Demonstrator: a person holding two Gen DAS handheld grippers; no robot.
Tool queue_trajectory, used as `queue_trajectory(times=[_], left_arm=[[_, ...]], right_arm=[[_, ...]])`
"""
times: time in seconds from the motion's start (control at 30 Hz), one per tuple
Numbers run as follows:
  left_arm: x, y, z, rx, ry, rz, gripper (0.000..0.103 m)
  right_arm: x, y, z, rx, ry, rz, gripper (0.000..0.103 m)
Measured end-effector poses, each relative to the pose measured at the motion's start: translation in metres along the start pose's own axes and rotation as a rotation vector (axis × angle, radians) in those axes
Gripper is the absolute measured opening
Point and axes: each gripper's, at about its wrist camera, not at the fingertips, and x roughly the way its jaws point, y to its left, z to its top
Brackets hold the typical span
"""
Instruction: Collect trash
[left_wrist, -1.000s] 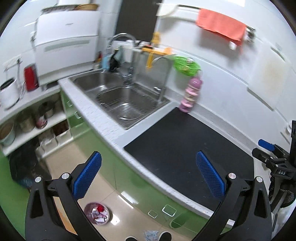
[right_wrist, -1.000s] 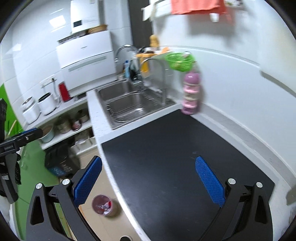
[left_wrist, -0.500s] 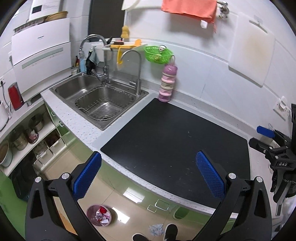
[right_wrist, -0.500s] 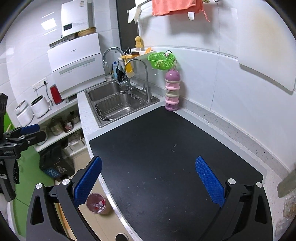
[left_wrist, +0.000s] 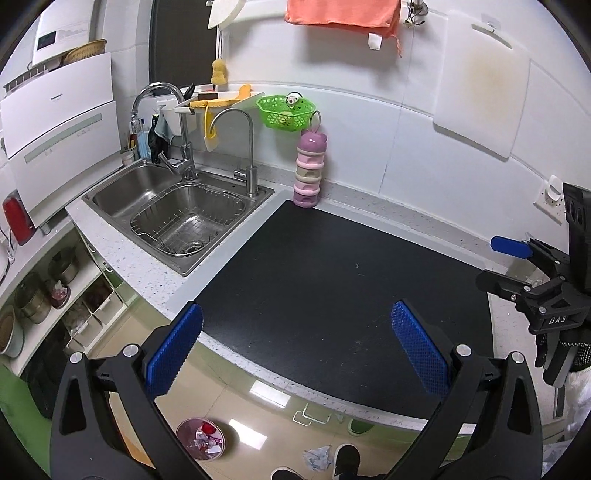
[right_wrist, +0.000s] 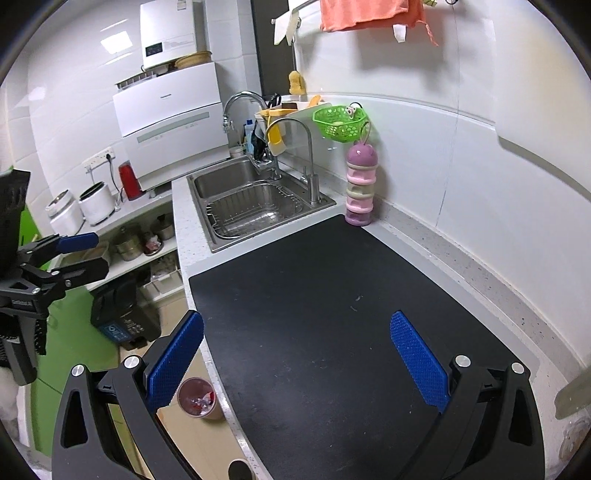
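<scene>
A kitchen desk with a black mat (left_wrist: 332, 295) covering most of its top. Both grippers hover above the mat's near edge with jaws spread wide, holding nothing — the left gripper (left_wrist: 295, 350) toward the front edge, the right gripper (right_wrist: 295, 354) beside it. The trash sits off the desk: a small round bin (left_wrist: 200, 438) on the floor below the front edge already holds scraps, and a crumpled wad of paper (left_wrist: 317, 457) lies on the floor near a shoe (left_wrist: 346, 458). At the mat's far corner stands a pink stacked container (left_wrist: 309, 170), beside the steel sink (left_wrist: 173, 214).
</scene>
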Motion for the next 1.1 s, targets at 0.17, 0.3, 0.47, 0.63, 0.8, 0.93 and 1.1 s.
queue_trajectory(times=[0.17, 0.3, 0.47, 0.63, 0.8, 0.93, 1.1], left_arm=[[0.006, 0.004, 0.002, 0.003, 0.013, 0.007, 0.1], [0.009, 0.009, 0.002, 0.001, 0.02, 0.016, 0.1], [0.009, 0.013, 0.001, -0.002, 0.024, 0.021, 0.1], [0.01, 0.015, 0.0, -0.005, 0.028, 0.026, 0.1], [0.008, 0.018, 0.0, -0.007, 0.026, 0.026, 0.1], [0.007, 0.019, 0.0, -0.008, 0.025, 0.028, 0.1], [0.005, 0.022, 0.0, -0.009, 0.025, 0.028, 0.1]], right_arm=[[0.002, -0.001, 0.005, -0.034, 0.006, 0.035, 0.097], [0.002, 0.0, 0.007, -0.036, 0.007, 0.038, 0.097], [0.002, 0.001, 0.009, -0.037, 0.009, 0.036, 0.097], [0.004, 0.001, 0.011, -0.037, 0.011, 0.035, 0.097], [0.005, 0.002, 0.012, -0.037, 0.007, 0.037, 0.097], [0.006, 0.003, 0.011, -0.038, 0.008, 0.038, 0.097], [0.005, 0.006, 0.009, -0.037, 0.009, 0.038, 0.097]])
